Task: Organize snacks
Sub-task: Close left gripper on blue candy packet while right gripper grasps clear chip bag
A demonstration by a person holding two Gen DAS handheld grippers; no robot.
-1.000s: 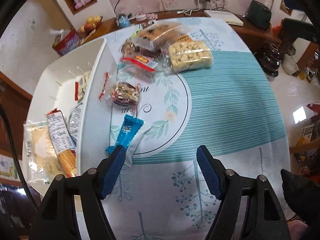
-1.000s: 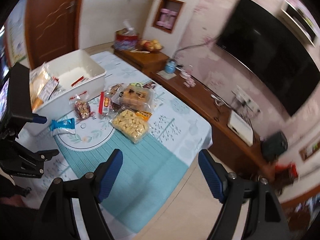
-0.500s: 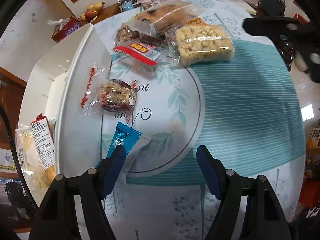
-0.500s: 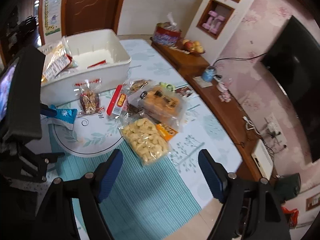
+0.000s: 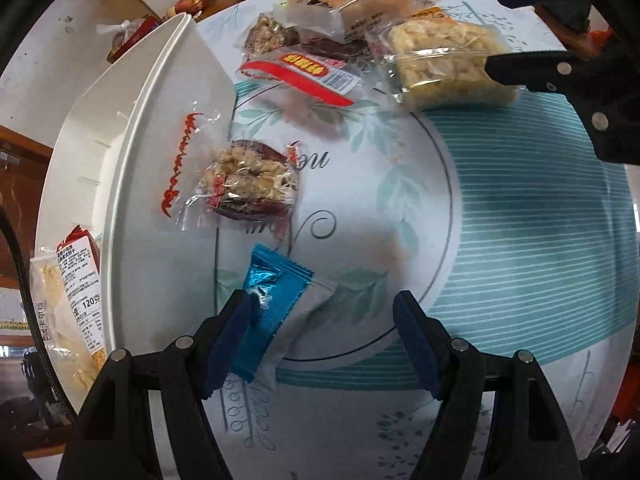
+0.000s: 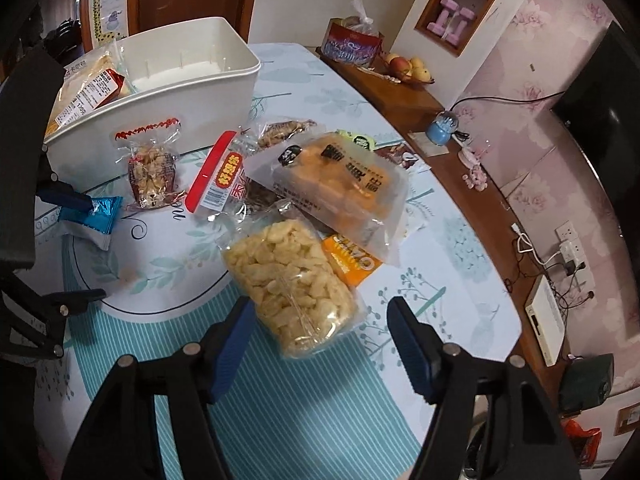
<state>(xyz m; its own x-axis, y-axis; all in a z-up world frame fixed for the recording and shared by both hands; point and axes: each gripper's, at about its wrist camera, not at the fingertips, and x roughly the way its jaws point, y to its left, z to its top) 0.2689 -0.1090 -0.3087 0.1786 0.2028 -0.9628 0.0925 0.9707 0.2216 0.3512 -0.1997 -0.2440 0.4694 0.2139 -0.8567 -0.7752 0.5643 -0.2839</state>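
The snacks are found, from left to right, partly stowed in the white bin [image 6: 168, 80], then as a blue-wrapped bar [image 5: 272, 312] lined up between the spread jaws of the left gripper [image 5: 322, 344], then as a puffed-snack bag [image 6: 288, 280] approached by the likewise unclenched right gripper [image 6: 318, 344], apparently for binning.

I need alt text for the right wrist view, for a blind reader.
The open right gripper hovers over a clear bag of pale puffed snacks on a teal tablecloth. More wrapped snacks lie beyond, beside a white bin.
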